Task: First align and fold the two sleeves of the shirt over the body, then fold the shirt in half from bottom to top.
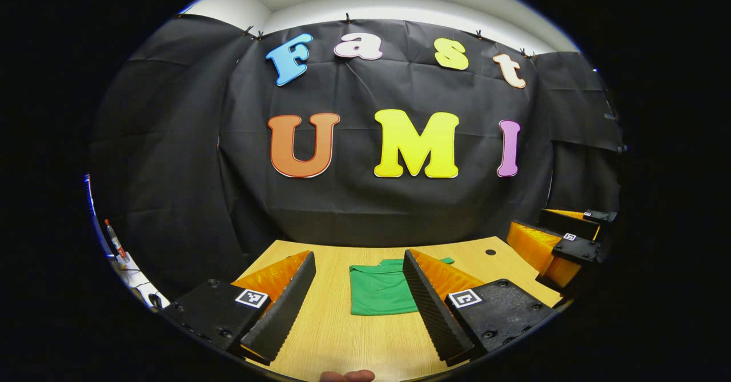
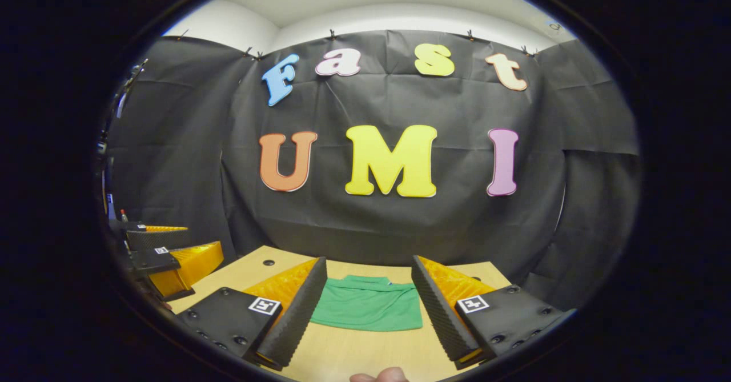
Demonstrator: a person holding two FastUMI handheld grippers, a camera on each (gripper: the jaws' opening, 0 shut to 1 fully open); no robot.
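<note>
Left gripper (image 1: 357, 299) and right gripper (image 2: 368, 308): hovering with jaws spread wide, gripping nothing, touching nothing. Green shirt (image 2: 370, 308): lying folded flat, collar pointing toward the booth wall (image 1: 171, 159), long axis undeterminable. Resting mid-table on a light wooden table (image 1: 342, 336).

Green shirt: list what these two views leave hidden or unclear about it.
- Left gripper view: the right edge of the green shirt is hidden behind the left tool's own right finger.
- Right gripper view: the shirt's left and right edges run behind the right tool's fingers.
- Both views: folded layers and sleeve alignment are too small and too flat to judge.
</note>
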